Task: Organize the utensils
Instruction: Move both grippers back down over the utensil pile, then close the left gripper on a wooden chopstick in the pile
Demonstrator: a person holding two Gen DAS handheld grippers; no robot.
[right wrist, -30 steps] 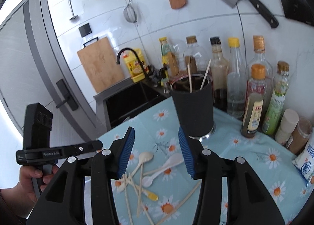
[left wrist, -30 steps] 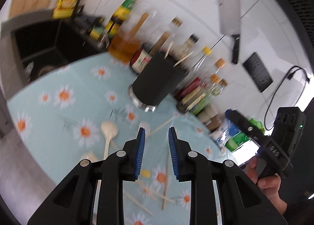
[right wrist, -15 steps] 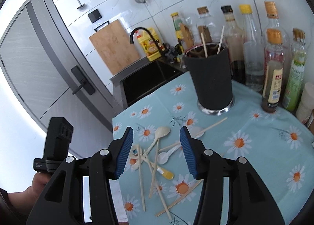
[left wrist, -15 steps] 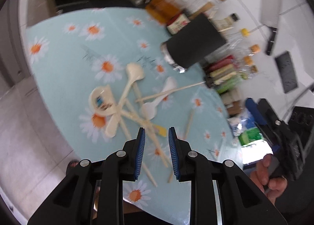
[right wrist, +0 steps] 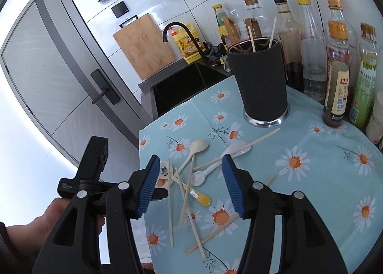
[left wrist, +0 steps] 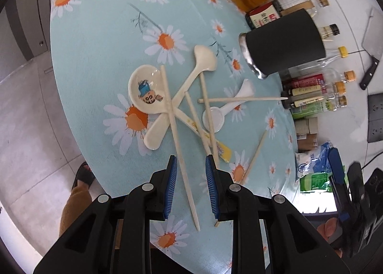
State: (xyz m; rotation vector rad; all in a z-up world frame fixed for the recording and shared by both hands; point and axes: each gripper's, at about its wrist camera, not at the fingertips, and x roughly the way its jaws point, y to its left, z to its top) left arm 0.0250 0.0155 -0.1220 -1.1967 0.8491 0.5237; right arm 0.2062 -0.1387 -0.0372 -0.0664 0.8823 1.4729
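Observation:
Several pale chopsticks (left wrist: 177,130) and three spoons lie crossed in a pile on the daisy tablecloth (left wrist: 100,34): a cartoon-print spoon (left wrist: 143,89), a cream spoon (left wrist: 203,58) and a white spoon (left wrist: 215,116). The black utensil holder (left wrist: 284,44) stands behind them with two chopsticks (right wrist: 251,37) in it. My left gripper (left wrist: 190,168) hovers open over the near end of the pile; one chopstick runs below its gap, untouched. My right gripper (right wrist: 190,166) hangs above the pile (right wrist: 189,178), its jaws opening with nothing between them.
Sauce bottles (right wrist: 337,77) line the wall behind and beside the holder. A black sink (right wrist: 186,85) with a tap, a cutting board (right wrist: 143,46) and a door are at the left. The table edge (left wrist: 79,144) drops to the floor, where a person's foot (left wrist: 83,176) shows.
My left gripper has dropped and tipped down from facing the holder to looking onto the pile. My right gripper has sunk a little and its jaws have widened.

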